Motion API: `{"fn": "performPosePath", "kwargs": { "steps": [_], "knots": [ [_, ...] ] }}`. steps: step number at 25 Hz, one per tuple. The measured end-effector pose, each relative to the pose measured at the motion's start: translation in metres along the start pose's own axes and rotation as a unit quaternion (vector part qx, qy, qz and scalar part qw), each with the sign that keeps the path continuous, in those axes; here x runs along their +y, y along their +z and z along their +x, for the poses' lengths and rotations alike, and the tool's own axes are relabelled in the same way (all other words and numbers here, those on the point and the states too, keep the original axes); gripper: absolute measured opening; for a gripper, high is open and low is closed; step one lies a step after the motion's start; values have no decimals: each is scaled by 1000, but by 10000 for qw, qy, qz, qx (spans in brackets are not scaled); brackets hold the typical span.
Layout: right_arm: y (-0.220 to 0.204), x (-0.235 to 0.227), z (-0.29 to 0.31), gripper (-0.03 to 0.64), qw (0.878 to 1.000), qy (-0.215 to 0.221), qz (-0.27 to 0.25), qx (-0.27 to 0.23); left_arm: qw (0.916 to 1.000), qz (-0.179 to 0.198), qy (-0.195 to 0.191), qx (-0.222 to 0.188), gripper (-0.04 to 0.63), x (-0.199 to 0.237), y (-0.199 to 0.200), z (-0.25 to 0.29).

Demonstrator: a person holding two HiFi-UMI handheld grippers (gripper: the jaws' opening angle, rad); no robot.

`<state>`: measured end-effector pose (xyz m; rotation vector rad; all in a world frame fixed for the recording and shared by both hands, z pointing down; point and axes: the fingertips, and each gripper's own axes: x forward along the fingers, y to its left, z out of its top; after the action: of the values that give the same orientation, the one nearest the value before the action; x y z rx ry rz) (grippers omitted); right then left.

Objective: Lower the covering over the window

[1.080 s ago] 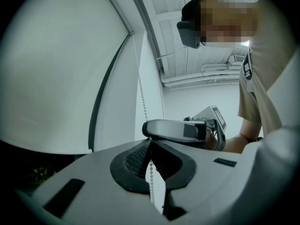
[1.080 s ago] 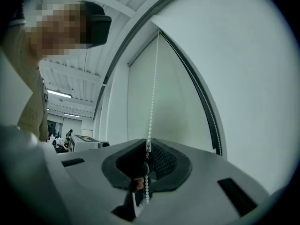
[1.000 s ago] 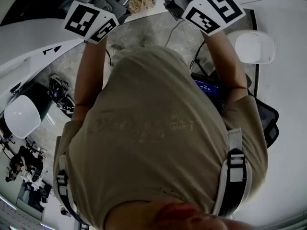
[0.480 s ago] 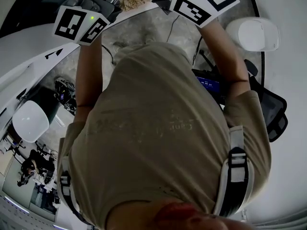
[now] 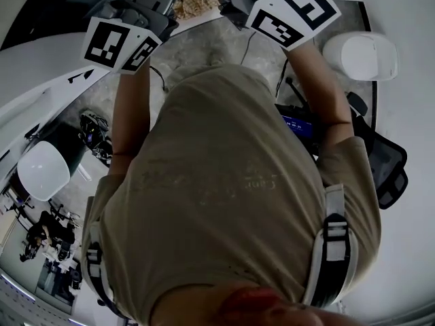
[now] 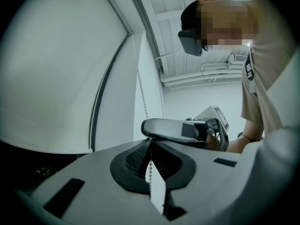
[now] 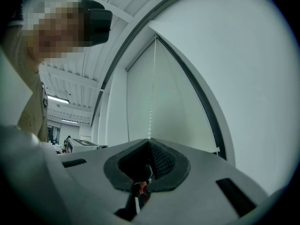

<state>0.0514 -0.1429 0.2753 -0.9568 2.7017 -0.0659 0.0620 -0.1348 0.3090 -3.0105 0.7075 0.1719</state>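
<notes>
A white bead chain (image 6: 139,86) hangs beside the white blind (image 6: 51,74), whose lower edge has dark window below it. My left gripper (image 6: 150,142) is shut on this chain, which runs up from the jaw tips. My right gripper (image 7: 149,139) is also shut on a bead chain (image 7: 152,102) that rises straight from its tips in front of a pale panel (image 7: 140,111). Its jaws have just been closing with the chain between them. From the left gripper view, the right gripper (image 6: 180,129) appears close behind the chain. In the head view only the marker cubes (image 5: 119,45) (image 5: 292,12) show clearly.
Below the person's raised arms lie a speckled floor with cables (image 5: 245,43), two white rounded seats (image 5: 42,170) (image 5: 360,56), a black chair (image 5: 387,165) and a device with a blue screen (image 5: 296,124). A dark window frame (image 7: 197,97) runs beside the chain.
Both marker cubes stay at the top of the head view with only slight shifts. The arms remain raised.
</notes>
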Motion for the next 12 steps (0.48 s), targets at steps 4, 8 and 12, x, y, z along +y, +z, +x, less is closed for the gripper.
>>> {"fn": "performPosePath", "kwargs": {
  "steps": [4,8,12],
  "knots": [
    [-15,15,32,3,10000,70,47,50,9999,4,-93,41,18,25,0,-28],
    [-15,21,40,3,9998,108,40,150,9998,-65,-164,-32,18,28,5,-36],
    [-26,26,66,3,9997,19,-55,231,9993,-236,-283,-57,18,51,4,-53]
  ]
}}
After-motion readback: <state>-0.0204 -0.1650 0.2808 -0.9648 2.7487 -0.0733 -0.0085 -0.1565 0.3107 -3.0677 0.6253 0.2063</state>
